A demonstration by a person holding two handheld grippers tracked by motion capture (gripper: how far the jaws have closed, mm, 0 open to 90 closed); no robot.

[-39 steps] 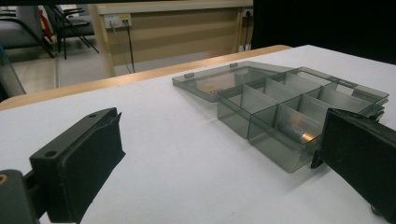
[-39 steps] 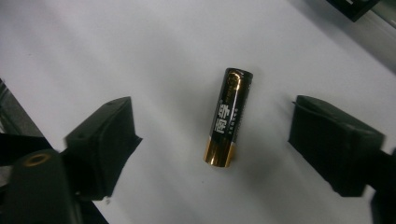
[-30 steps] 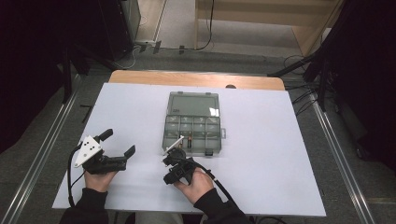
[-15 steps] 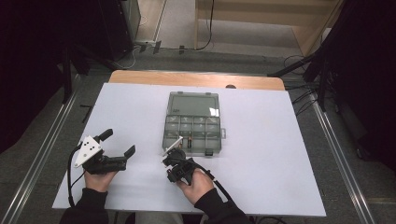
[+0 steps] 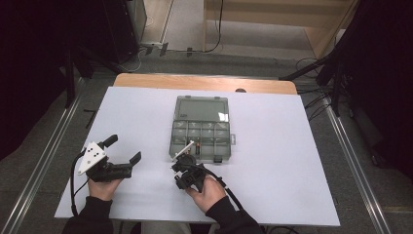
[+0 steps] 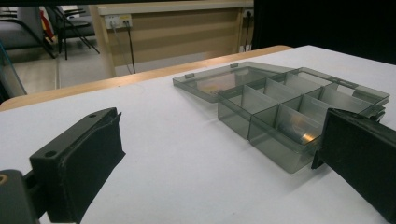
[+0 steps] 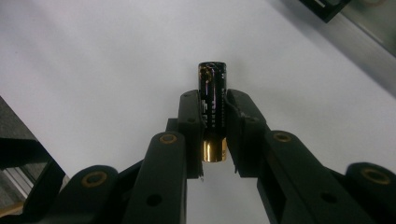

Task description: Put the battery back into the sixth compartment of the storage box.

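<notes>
A black battery (image 7: 212,93) with a gold end stands upright between the jaws of my right gripper (image 7: 212,109), which is shut on it over the white table. In the high view the right gripper (image 5: 181,170) is just in front of the near left corner of a clear grey compartment box (image 5: 202,136), whose lid (image 5: 202,108) lies open behind it. My left gripper (image 5: 123,149) rests low at the table's front left with its jaws wide open and nothing between them. In the left gripper view (image 6: 219,163) the box (image 6: 299,112) holds a metallic cylinder (image 6: 299,133) in a near compartment.
The white tabletop (image 5: 292,161) spreads wide to the right of the box. A wooden strip (image 5: 146,80) runs along the far edge. Metal rails (image 5: 350,161) flank the table, with cables on the floor beyond.
</notes>
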